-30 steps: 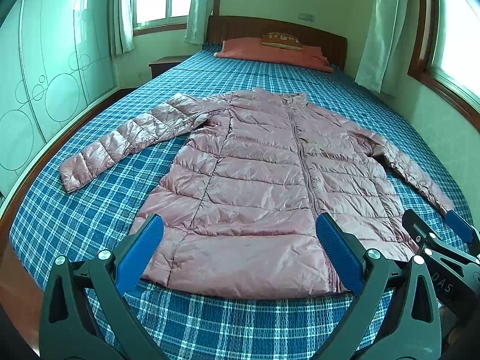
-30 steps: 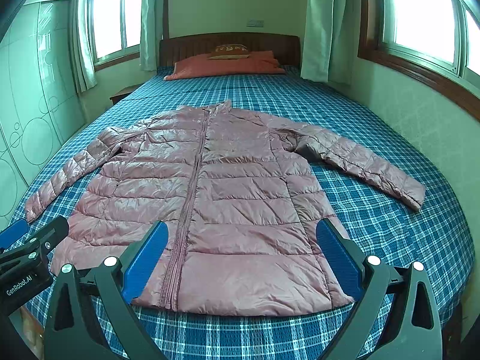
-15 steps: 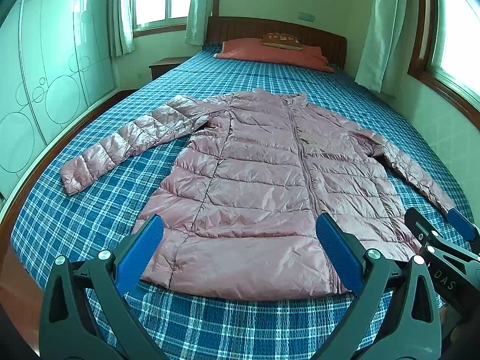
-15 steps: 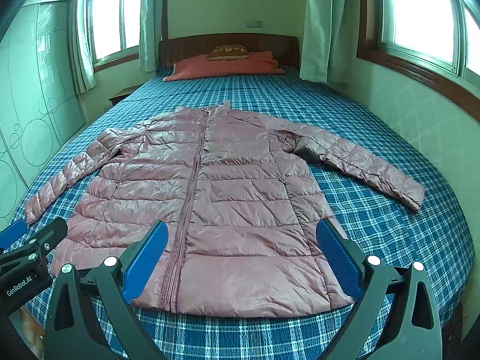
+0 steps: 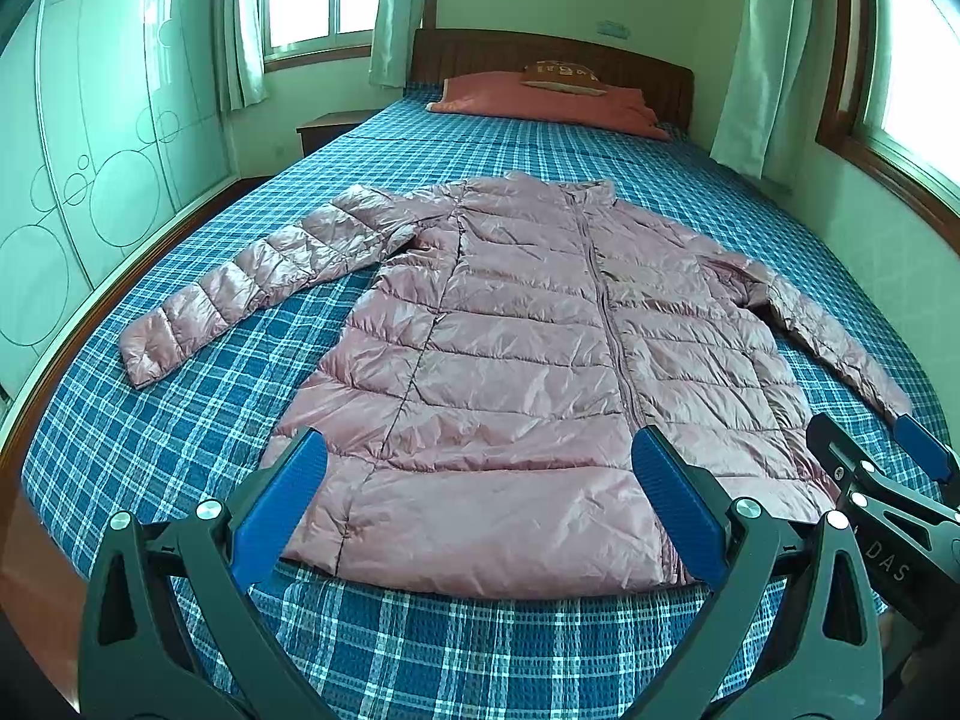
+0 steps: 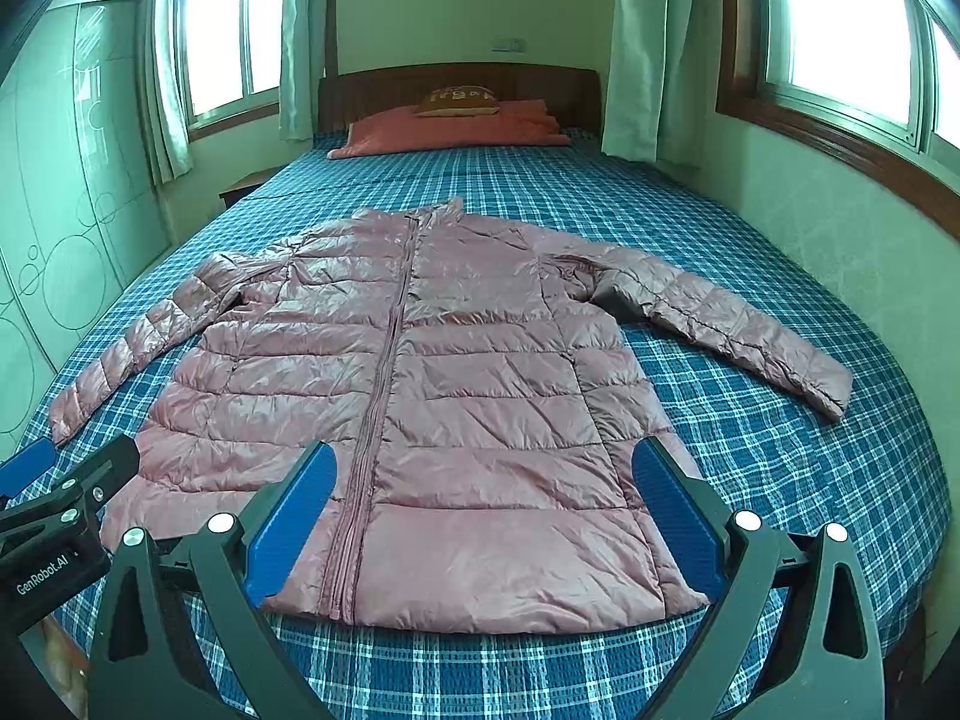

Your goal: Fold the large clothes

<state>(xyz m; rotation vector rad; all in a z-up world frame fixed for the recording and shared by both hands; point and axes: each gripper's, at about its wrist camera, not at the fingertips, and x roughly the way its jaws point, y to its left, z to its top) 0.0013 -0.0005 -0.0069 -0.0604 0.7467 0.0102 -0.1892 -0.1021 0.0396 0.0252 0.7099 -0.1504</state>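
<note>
- Pink puffer jacket (image 5: 510, 372) lies flat, zipped, both sleeves spread, on the blue plaid bed (image 5: 480, 648).
- Left gripper (image 5: 480, 504) and right gripper (image 6: 480, 510): jaws spread wide above the hem, holding nothing.

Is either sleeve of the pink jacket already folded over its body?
No. Both sleeves of the jacket lie spread out on the plaid bedspread.
</note>
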